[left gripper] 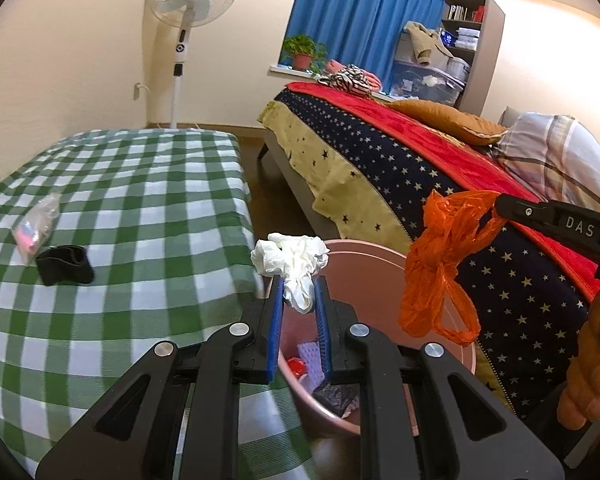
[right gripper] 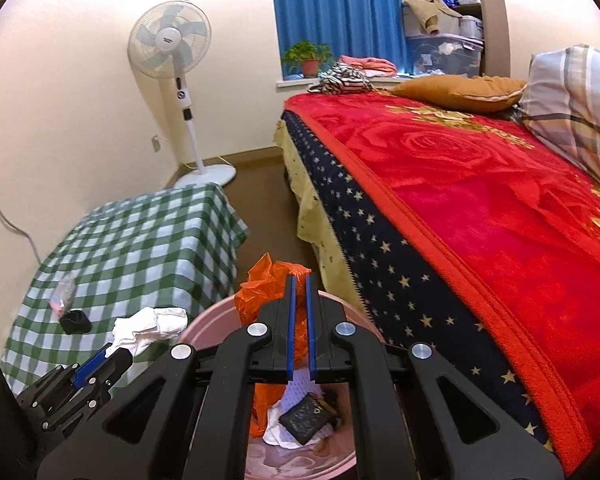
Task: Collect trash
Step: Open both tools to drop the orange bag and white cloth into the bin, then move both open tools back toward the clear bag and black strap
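the left gripper (left gripper: 300,292) is pinching a crumpled white tissue (left gripper: 290,258) between narrow jaws, holding it just over the near rim of the pink bin (left gripper: 364,252). the right gripper (right gripper: 300,284) is clamping an orange plastic bag (left gripper: 440,264) nearly shut, dangling it above the same bin, where other rubbish is already lying. this looks like the dropping step; next both jaws probably need opening over the bin. farther off, a clear wrapper (left gripper: 36,224) and a black object (left gripper: 64,264) are waiting on the green checked tablecloth (left gripper: 140,184).
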Motion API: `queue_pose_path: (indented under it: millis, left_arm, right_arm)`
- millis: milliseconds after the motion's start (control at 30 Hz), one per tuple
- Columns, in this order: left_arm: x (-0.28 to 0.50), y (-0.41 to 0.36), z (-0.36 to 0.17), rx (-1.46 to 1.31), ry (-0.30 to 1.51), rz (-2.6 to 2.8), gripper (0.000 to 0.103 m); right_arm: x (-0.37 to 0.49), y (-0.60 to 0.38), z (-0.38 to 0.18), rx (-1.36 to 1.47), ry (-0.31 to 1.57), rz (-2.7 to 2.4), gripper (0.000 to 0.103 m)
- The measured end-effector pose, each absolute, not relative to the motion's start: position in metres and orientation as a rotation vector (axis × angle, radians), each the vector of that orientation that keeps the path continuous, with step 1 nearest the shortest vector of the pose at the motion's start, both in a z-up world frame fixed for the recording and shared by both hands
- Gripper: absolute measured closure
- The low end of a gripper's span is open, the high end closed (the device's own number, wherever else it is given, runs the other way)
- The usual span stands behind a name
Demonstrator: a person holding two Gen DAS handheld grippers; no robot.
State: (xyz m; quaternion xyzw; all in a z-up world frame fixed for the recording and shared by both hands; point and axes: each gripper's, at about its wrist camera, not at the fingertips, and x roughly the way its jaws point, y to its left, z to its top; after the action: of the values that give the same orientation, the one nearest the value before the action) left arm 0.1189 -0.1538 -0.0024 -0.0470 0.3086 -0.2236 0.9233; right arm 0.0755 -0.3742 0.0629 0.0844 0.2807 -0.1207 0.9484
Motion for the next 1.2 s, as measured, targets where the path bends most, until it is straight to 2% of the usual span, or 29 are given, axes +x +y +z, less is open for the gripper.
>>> queue_pose_path:
  millis: [367, 433, 467, 500, 600, 1200]
  left_arm:
    - [0.123, -0.174, -0.007, -0.105, 0.655, -0.503, 0.086]
    - [0.124, -0.175, -0.008, -0.105, 0.666, -0.511, 0.082]
    - [0.125, -0.175, -0.01, -0.106, 0.677, -0.511, 0.073]
    - [0.125, -0.174, -0.01, -0.112, 0.68, -0.51, 0.07]
    - [0.126, -0.17, -0.009, -0.126, 0.68, -0.5, 0.07]
    - [0.109, -0.107, 0.015, -0.162, 0.602, -0.395, 0.071]
  right_arm:
    - [0.08, -0.375, 0.056, 0.132, 0.61, -0.286, 0.097]
    - [0.081, -0.375, 0.054, 0.132, 0.626, -0.295, 0.092]
    - [0.081, -0.376, 0.053, 0.132, 0.63, -0.305, 0.091]
    - [0.081, -0.377, 0.052, 0.133, 0.631, -0.308, 0.087]
    - [0.079, -0.377, 0.053, 0.134, 0.626, -0.308, 0.069]
    - [0.067, -0.338, 0.058, 0.126, 0.602, -0.217, 0.068]
